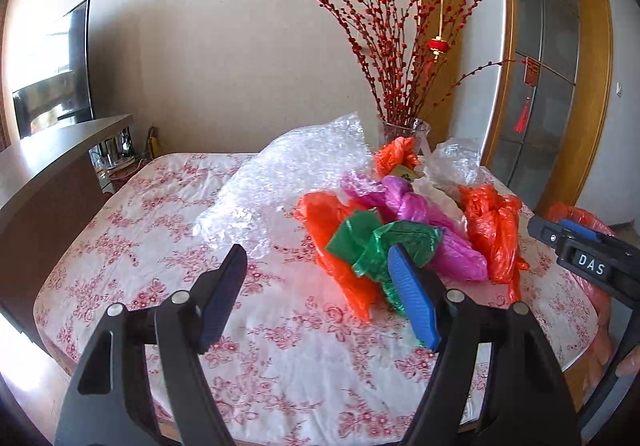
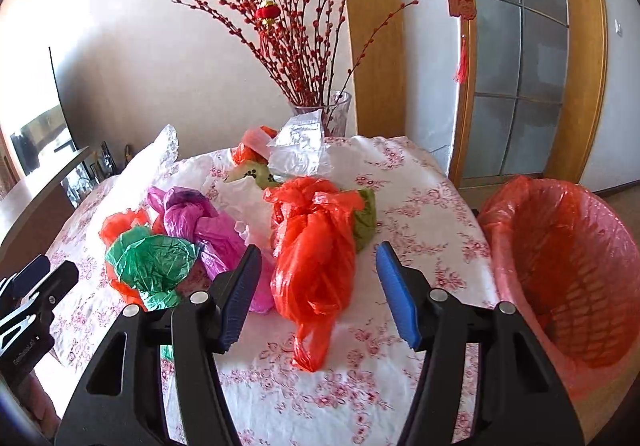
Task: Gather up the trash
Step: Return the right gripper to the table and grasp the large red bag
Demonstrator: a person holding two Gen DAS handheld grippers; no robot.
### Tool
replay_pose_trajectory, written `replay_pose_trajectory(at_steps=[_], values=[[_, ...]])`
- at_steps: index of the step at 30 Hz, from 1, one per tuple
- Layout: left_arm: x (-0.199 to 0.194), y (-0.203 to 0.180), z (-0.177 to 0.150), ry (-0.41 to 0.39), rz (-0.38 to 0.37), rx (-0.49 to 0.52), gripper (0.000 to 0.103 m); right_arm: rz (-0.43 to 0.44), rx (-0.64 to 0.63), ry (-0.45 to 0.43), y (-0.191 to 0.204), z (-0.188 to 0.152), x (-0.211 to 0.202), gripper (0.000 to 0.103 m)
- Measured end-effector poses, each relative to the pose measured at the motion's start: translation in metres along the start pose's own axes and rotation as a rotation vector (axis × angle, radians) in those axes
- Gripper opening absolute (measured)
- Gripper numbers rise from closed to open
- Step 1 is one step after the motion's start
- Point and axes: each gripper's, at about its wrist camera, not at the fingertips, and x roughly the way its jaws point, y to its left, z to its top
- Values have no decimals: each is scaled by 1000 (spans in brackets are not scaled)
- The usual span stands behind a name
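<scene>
We see both the left gripper (image 1: 316, 294) and right gripper (image 2: 320, 290) spread wide, holding nothing; the plastic bags (image 2: 312, 246) all lie on the table (image 2: 420, 181), the lined bin (image 2: 560, 266) beside it apparently empty: collection not yet begun.

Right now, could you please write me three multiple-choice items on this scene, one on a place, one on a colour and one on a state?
1. Where is the lined bin?
A. beside the table's right edge
B. on the table
C. under the TV

2. Which colour is the bag nearest the left gripper?
A. yellow
B. green
C. black

3. How are the right gripper's jaws?
A. shut on a bag
B. open, empty
C. shut, empty

Answers: A, it stands off the tablecloth; B, the green bag lies at its fingertips; B, the red bag lies ahead, ungripped.
</scene>
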Motion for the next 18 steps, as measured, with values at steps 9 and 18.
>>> replay_pose_trajectory(at_steps=[9, 18], values=[[4, 30, -6, 21, 22, -48, 72, -54, 18, 80, 15, -1, 44, 56], [7, 23, -9, 39, -11, -36, 72, -64, 5, 133, 10, -13, 58, 16]])
